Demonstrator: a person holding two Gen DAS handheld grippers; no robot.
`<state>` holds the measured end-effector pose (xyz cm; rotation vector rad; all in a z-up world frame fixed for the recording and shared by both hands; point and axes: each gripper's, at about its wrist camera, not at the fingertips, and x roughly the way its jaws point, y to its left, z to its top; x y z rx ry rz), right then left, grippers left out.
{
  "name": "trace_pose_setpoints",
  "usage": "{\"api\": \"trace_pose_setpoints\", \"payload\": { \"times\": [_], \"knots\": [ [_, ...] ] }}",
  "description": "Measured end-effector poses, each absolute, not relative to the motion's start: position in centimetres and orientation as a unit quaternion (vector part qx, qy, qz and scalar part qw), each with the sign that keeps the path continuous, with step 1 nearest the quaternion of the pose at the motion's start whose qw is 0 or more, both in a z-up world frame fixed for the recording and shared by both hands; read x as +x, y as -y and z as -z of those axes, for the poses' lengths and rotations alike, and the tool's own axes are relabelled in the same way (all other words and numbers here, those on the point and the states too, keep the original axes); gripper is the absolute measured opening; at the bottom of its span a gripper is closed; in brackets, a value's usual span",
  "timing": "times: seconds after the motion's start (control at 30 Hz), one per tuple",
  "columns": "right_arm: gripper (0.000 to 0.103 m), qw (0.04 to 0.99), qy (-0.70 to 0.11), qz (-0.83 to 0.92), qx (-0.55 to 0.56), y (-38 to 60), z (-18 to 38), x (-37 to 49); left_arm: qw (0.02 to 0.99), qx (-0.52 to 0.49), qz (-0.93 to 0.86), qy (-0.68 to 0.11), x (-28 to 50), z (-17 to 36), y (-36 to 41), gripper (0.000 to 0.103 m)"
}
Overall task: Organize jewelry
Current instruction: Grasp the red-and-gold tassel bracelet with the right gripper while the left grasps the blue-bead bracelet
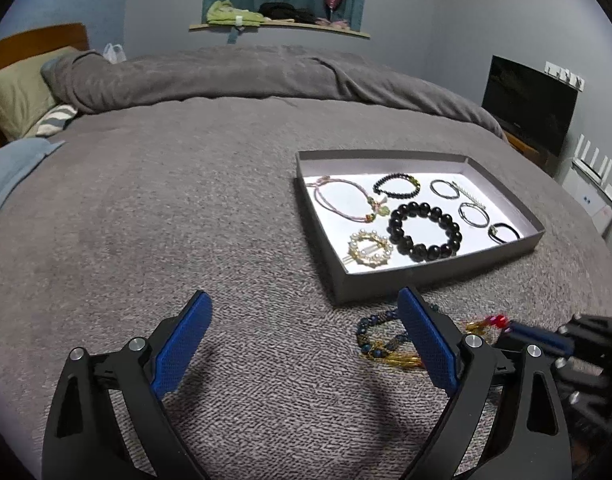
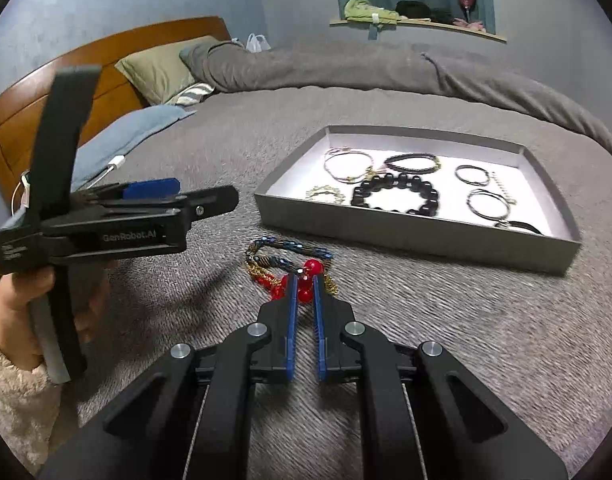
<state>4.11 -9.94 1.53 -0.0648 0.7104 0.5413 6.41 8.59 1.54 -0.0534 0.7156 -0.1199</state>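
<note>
Between blue ribbed right claw (image 2: 304, 285) pads, glossy round red beads (image 2: 307, 276).

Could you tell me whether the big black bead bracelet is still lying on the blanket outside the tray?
No, the black bead bracelet lies inside the grey tray, next to the pearl brooch.

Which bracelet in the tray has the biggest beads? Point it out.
The large black bead bracelet, in the middle of the gray tray. Its round glossy beads are far chunkier than those of the small black beaded bracelet behind it.
</note>
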Motion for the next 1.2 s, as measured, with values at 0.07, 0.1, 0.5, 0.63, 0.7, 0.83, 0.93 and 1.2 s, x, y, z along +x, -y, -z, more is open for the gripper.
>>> {"api": "trace_pose_setpoints", "payload": {
  "times": [0.07, 0.1, 0.5, 0.63, 0.7, 0.83, 0.93, 1.2],
  "knots": [
    [0.008, 0.905, -0.341, -0.254, -0.024, 10.8, -1.8, 4.1, 0.934, -0.023, 0.068, -0.350, 6.3, -1.5, -8.2, 0.092],
    [0.008, 0.906, -0.340, -0.250, -0.022, 11.3, -1.9, 4.1, 0.933, -0.018, 0.075, -0.353, 6.3, -1.4, -7.9, 0.090],
    [0.007, 0.915, -0.355, -0.190, -0.032, 14.0, -1.1, 5.6, 0.904, 0.002, 0.123, -0.409, 7.2, 1.5, -5.8, 0.045],
    [0.007, 0.911, -0.361, -0.195, -0.036, 13.7, -0.7, 5.8, 0.900, 0.008, 0.127, -0.418, 7.5, 2.0, -5.7, 0.033],
    [0.007, 0.910, -0.363, -0.196, -0.038, 13.6, -0.6, 5.7, 0.898, 0.007, 0.131, -0.420, 7.6, 2.1, -5.6, 0.029],
    [0.008, 0.906, -0.373, -0.198, -0.033, 13.7, -0.1, 6.1, 0.896, 0.027, 0.127, -0.425, 8.1, 3.0, -5.0, 0.024],
    [0.007, 0.905, -0.375, -0.197, -0.031, 13.6, 0.0, 6.2, 0.895, 0.052, 0.124, -0.425, 8.4, 3.3, -4.3, 0.023],
    [0.007, 0.910, -0.357, -0.211, -0.016, 13.9, -0.9, 5.8, 0.902, 0.081, 0.133, -0.404, 7.4, 2.5, -3.5, 0.007]
  ]
}}
